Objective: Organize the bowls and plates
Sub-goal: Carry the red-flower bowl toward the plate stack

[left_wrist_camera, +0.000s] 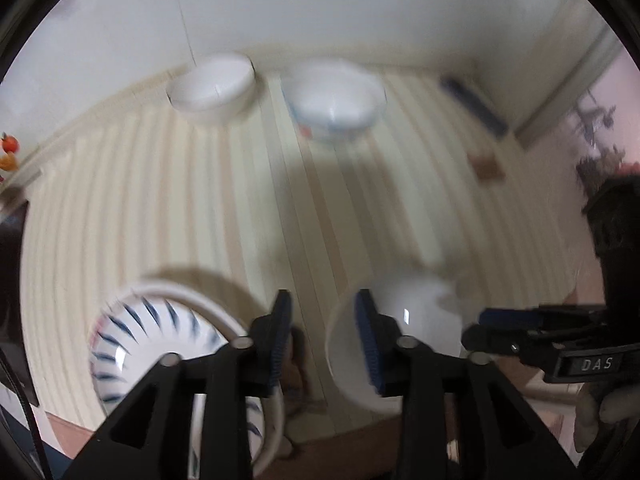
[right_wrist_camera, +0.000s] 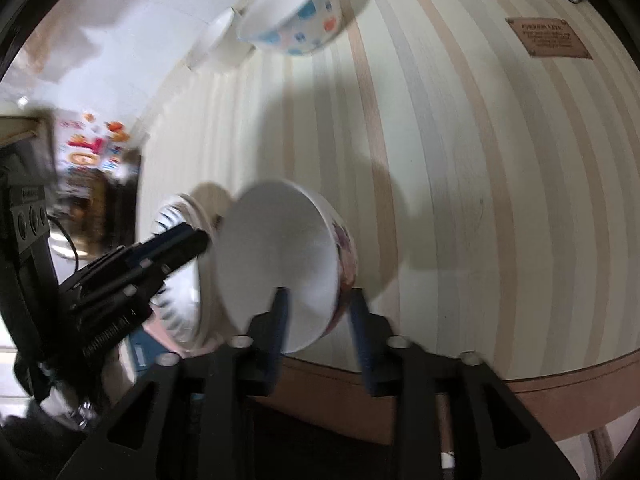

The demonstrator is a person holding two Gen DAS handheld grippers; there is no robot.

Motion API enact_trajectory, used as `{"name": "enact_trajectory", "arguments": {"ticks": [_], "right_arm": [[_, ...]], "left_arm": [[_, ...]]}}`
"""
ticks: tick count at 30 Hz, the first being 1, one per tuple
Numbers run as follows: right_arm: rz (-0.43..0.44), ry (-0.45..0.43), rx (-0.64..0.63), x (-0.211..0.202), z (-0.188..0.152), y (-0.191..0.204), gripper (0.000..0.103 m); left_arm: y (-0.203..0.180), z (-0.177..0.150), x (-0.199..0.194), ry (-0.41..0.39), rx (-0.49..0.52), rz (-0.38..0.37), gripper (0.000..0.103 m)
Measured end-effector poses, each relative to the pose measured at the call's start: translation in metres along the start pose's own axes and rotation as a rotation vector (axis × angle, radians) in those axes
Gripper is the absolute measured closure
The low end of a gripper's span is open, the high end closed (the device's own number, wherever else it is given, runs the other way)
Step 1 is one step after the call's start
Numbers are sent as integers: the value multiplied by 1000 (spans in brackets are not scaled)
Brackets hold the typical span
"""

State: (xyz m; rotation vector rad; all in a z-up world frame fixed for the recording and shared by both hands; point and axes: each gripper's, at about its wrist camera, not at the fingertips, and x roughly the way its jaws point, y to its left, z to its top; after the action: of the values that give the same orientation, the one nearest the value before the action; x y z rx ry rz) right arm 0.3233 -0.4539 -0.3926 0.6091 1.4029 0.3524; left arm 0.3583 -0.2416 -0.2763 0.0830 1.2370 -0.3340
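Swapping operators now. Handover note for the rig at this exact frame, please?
Left gripper: open, empty, between the blue-striped plate and the floral bowl.
Right gripper: open, fingers straddling the floral bowl's near rim, not clamped.
Both dishes sit at the near edge of the striped table. Far side: blue-patterned bowl and plain white bowl, side by side.
Done: nothing stacked yet.
Left: grip floral bowl, group the bowls, place the plate.

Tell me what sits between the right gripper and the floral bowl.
Nothing visible does. The right gripper already straddles the near rim of the floral bowl, one finger inside and one outside. The left gripper and the blue-striped bowl sit on the bowl's far side, out of the way.
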Motion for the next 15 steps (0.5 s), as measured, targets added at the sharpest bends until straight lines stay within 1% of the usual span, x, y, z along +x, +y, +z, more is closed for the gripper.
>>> {"name": "enact_trajectory", "arguments": {"ticks": [1,2,4,5,6,7,8,9,12,15], "right_arm": [[8,-11,2,-7,8,1,40],[18,-23,4,-11,15,2,40],[58,-55,6,-22,44,3,40],[63,-67,11,-24,55,4,40],[70,-97,16,-26,75,4,40],[69,-118,16,-27,87,3,40],[42,-170,30,-28,108,1,40],[34,-189,36,-28,122,0,40],[49,-225,81,-16,172,-6,40],[38,-245,88,-4,204,-9,41]], "left_arm": [[4,14,-3,-16,-19,-4,63],[9,25,-4,-26,-31,-7,63],[20,53,2,-44,-69,-5,63],[26,67,8,-48,-89,-11,63],[32,78,16,-48,-107,-18,63],[38,95,29,-34,-133,-29,63],[43,108,40,-20,-154,-49,63],[47,117,49,-13,-166,-60,63],[53,150,83,15,-191,-77,63],[55,167,104,31,-184,-87,63]]}}
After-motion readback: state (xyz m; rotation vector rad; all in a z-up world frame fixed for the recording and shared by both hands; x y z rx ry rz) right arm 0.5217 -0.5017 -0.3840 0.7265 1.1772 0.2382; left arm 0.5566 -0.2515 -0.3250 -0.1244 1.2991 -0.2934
